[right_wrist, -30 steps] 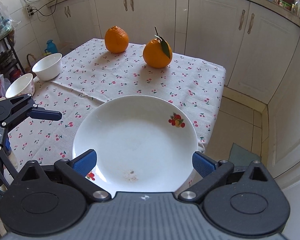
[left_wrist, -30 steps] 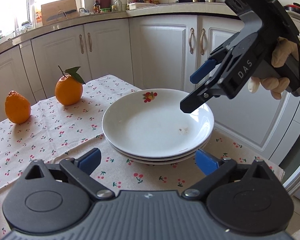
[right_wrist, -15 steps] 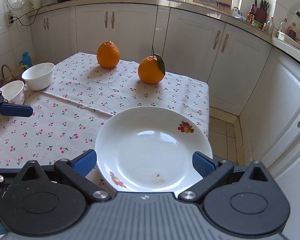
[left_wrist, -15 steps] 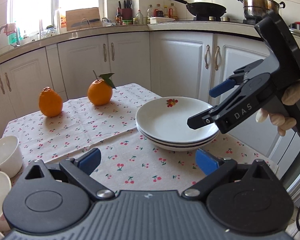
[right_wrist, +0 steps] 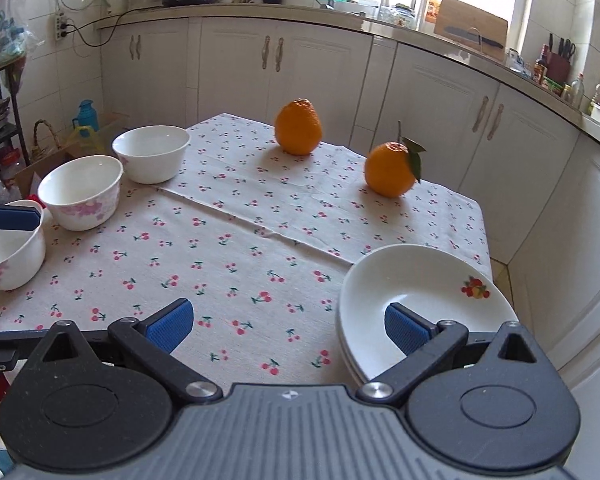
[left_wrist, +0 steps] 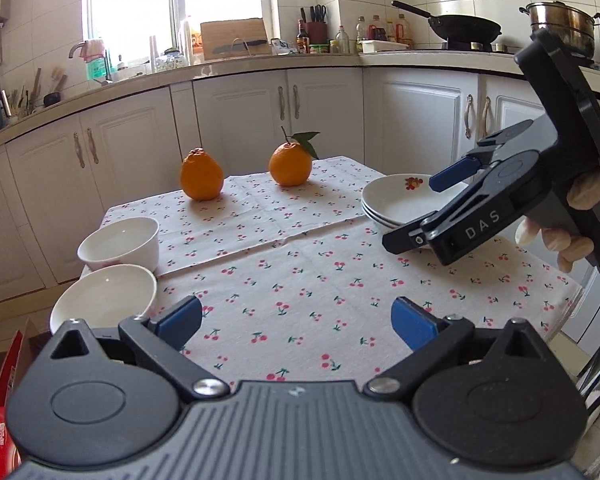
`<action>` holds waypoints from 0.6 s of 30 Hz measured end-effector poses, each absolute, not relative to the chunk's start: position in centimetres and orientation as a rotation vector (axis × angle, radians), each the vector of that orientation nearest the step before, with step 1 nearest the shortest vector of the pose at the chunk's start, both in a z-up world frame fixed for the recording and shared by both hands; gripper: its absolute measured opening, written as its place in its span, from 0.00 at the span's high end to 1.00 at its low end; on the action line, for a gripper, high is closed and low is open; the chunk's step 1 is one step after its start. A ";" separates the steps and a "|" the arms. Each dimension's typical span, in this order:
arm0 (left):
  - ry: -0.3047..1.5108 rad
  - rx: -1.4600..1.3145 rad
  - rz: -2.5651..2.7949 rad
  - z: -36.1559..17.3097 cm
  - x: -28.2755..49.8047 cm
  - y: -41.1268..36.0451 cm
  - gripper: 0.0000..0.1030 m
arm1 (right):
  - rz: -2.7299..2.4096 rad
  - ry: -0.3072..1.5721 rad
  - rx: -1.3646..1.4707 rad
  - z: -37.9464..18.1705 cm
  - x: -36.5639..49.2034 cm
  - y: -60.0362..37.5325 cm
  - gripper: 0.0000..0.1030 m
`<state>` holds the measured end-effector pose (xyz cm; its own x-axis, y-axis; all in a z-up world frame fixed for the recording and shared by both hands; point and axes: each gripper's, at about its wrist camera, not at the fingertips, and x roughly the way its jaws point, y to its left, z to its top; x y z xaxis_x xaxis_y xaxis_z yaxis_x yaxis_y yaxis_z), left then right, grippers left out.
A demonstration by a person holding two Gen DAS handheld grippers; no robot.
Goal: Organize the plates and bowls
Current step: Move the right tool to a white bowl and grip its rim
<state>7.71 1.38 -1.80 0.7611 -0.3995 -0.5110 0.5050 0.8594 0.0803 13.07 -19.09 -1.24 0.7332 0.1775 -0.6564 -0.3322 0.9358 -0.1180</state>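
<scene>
Over the last second both hand-held grippers have drawn back from the stack of plates [right_wrist: 420, 292], which now sits alone at the counter's right-hand corner with nothing gripping it. From the right wrist view the right hand-held gripper [right_wrist: 286, 326] stands wide open and empty, its right pad hovering over the near rim of the top plate, its left pad over bare cloth. The left hand-held gripper [left_wrist: 296, 320] is likewise spread wide and empty, hanging above the cherry-print tablecloth [left_wrist: 300, 272] near the counter's front edge.

The retreat has brought the bowls into sight: the nearest bowl [right_wrist: 8, 248] lies just beside the left gripper's blue pad, then a second bowl [right_wrist: 82, 192], then a third bowl [right_wrist: 152, 156], each standing separately along the left side. Farther back two oranges [right_wrist: 299, 128] rest untouched.

The plates look finished as a pile; the bowls are not yet nested, so they are probably the step ahead.
</scene>
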 end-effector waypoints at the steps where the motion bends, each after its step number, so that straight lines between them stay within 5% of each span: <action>1: 0.504 0.209 -0.492 -1.7 7.5 2.0 0.02 | 0.300 0.692 -0.244 -1.1 13.1 -18.5 0.00; 18: 0.526 0.099 -0.319 -2.4 5.3 11.9 0.02 | 0.661 0.675 -0.340 0.1 14.8 -6.3 0.00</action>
<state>5.32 11.95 -2.44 0.8167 -0.2738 -0.5080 0.3240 0.9460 0.0110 14.81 -6.30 0.10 0.5899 0.4499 -0.6705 -0.6611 0.7459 -0.0811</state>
